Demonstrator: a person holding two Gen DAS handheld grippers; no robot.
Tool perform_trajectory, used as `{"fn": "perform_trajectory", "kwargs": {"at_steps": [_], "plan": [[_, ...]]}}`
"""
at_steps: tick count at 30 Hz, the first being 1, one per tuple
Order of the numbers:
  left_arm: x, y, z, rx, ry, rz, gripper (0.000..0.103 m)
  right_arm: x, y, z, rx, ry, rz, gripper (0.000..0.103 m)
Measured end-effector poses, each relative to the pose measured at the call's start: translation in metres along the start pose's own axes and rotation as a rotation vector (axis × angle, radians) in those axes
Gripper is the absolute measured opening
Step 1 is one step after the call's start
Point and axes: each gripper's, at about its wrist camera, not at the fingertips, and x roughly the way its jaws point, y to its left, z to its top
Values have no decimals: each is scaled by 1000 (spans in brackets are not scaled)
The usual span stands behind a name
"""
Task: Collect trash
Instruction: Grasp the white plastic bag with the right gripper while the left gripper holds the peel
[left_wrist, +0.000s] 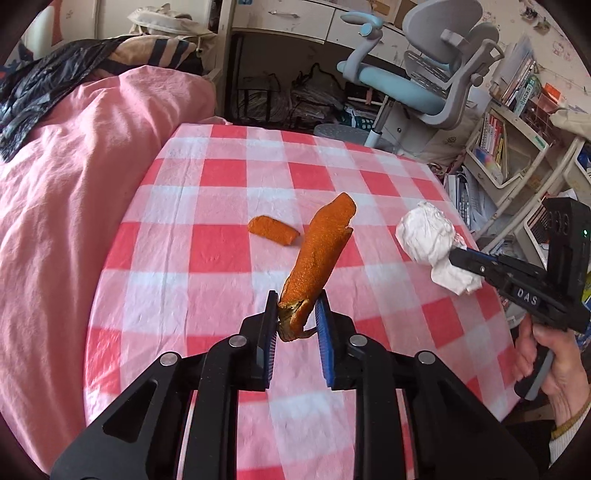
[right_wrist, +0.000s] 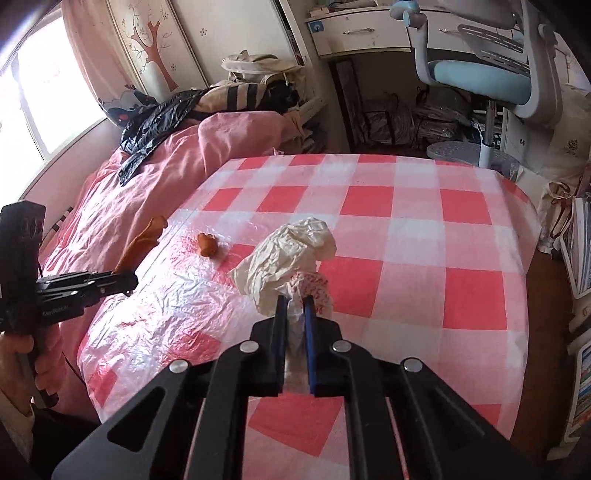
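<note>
Nearest in the left wrist view, the left gripper (left_wrist: 297, 314) had its jaws closed on the lower end of a long orange peel strip (left_wrist: 319, 251), which stood tilted up and away from the worktop (left_wrist: 221, 206). In the right wrist view, the right gripper (right_wrist: 295, 306) had its jaws clamped on a crumpled white tissue (right_wrist: 284, 254), most of the wad bulging beyond the tips. Both items appeared lifted clear of the checked cloth.

Farther out, a small orange peel piece (left_wrist: 273, 230) lay loose on the cloth, left of the held strip and well apart from the tissue. Beyond the worktop, at far left, a black plastic bag (right_wrist: 155, 125) lay on the pink bed cover (left_wrist: 74, 184); it was probably the trash receptacle, though its opening was not visible.

For the step in hand, each grip should be held firm during transfer. The strip was pinched only at one end and could swing or slip, so travel should be slow and level. The small piece remained to be collected.
</note>
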Motion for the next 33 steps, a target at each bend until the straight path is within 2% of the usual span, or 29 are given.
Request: {"fn": "perform_trajectory", "kwargs": {"at_steps": [2, 3, 6, 7, 8, 10, 14, 17, 22, 24, 25, 26, 29, 33], "plan": [[-8, 1, -9, 5, 29, -5, 19, 3, 2, 2, 6, 28, 40, 10], [-10, 1, -13, 16, 46, 6, 19, 7, 4, 1, 7, 70, 81, 10], [-9, 1, -28, 61, 114, 58, 20, 12, 15, -5, -48, 160, 111, 14], [-6, 0, -29, 77, 132, 64, 27, 15, 21, -9, -83, 197, 107, 21], [-4, -1, -31, 95, 143, 77, 40, 17, 26, -13, -124, 215, 73, 37], [0, -6, -32, 139, 154, 133, 55, 21, 37, -21, -210, 232, -15, 60], [0, -13, -33, 208, 159, 159, 66, 27, 45, -20, -238, 208, -43, 71], [2, -11, -32, 215, 163, 186, 68, 30, 51, -20, -265, 171, -68, 78], [19, -5, -31, 228, 201, 239, 68, 44, 50, -24, -280, 197, -98, 78], [28, -6, -34, 244, 233, 225, 52, 48, 49, -26, -268, 226, -52, 59], [31, -7, -36, 247, 251, 202, 30, 48, 50, -25, -257, 233, -27, 43], [30, -9, -36, 241, 249, 172, 16, 45, 52, -25, -260, 225, -27, 32], [21, -19, -35, 246, 209, 150, 15, 35, 61, -23, -267, 191, -17, 24], [-7, -16, -23, 154, 95, 66, 14, 13, 63, -16, -242, 107, -13, 23]]}}
